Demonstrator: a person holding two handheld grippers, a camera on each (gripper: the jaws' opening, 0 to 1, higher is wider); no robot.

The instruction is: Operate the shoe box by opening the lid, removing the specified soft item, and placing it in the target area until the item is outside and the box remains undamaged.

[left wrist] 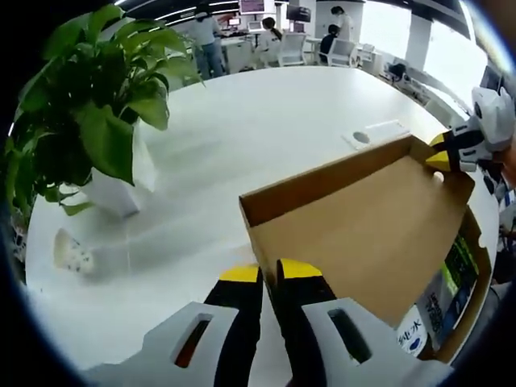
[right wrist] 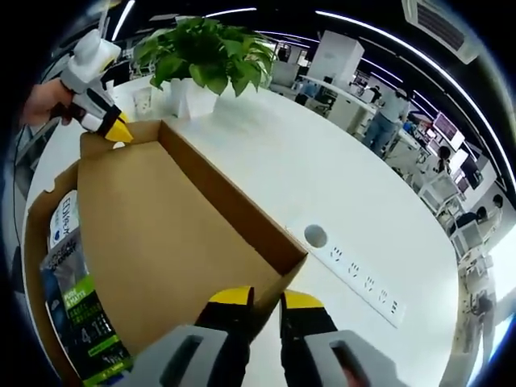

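- On a broad white table (left wrist: 266,121), glossy and pale, sits a brown cardboard shoe box (left wrist: 463,278) with its lid (left wrist: 363,218) raised, plain inner face showing.
- Left gripper (left wrist: 270,272), left gripper view: yellow-tipped jaws narrow, nearly together, at the lid's near corner; whether they pinch the cardboard edge, cannot tell.
- Right gripper (right wrist: 263,300), right gripper view: jaws also close together, at the opposite lid corner (right wrist: 294,262); grip on the edge unclear. This gripper also shows at the far right of the left gripper view (left wrist: 463,145), tips at the lid's far corner.
- Inside the box, under the raised lid: packaged items (right wrist: 76,314) with blue, white and green printing. Which is the soft item, cannot tell.
- Potted leafy plant (left wrist: 89,105) in a white pot stands on the table near the box.
- White power strip (right wrist: 363,278) lies beside a round cable hole (right wrist: 315,236) in the tabletop.
- Room: open office, ceiling light strips, desks, chairs, people (right wrist: 385,113) in the background.
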